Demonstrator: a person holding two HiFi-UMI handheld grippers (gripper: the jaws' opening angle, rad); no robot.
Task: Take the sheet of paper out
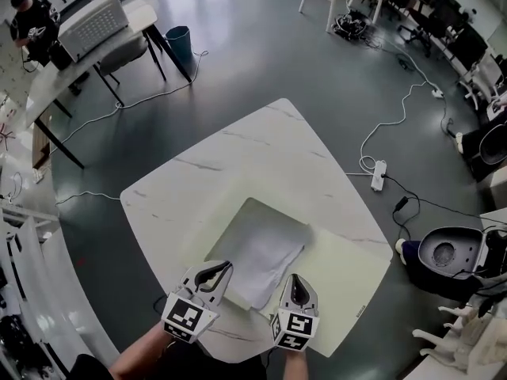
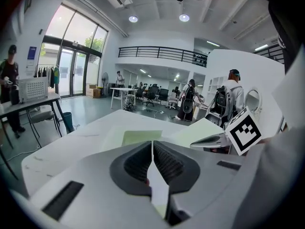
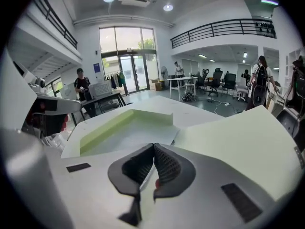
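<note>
A white sheet of paper point(image 1: 261, 256) lies in a shallow pale green box point(image 1: 238, 212) on the white marble table point(image 1: 261, 141); the box's flat lid point(image 1: 348, 283) lies open to the right. My left gripper point(image 1: 227, 266) is at the sheet's near left edge. In the left gripper view it point(image 2: 152, 144) is shut, with a strip of the sheet point(image 2: 159, 190) between its pads. My right gripper point(image 1: 295, 279) is at the sheet's near right edge. In the right gripper view it point(image 3: 154, 147) is shut, a thin pale sliver of paper between its pads, and the sheet point(image 3: 133, 135) spreads ahead inside the box point(image 3: 102, 128).
The table's near edge is just under my hands. On the floor to the right lie cables, a power strip point(image 1: 379, 174) and a round dark appliance point(image 1: 445, 253). Far left stand a desk with a white machine point(image 1: 93, 22), a blue bin point(image 1: 180, 42) and a person point(image 1: 32, 26).
</note>
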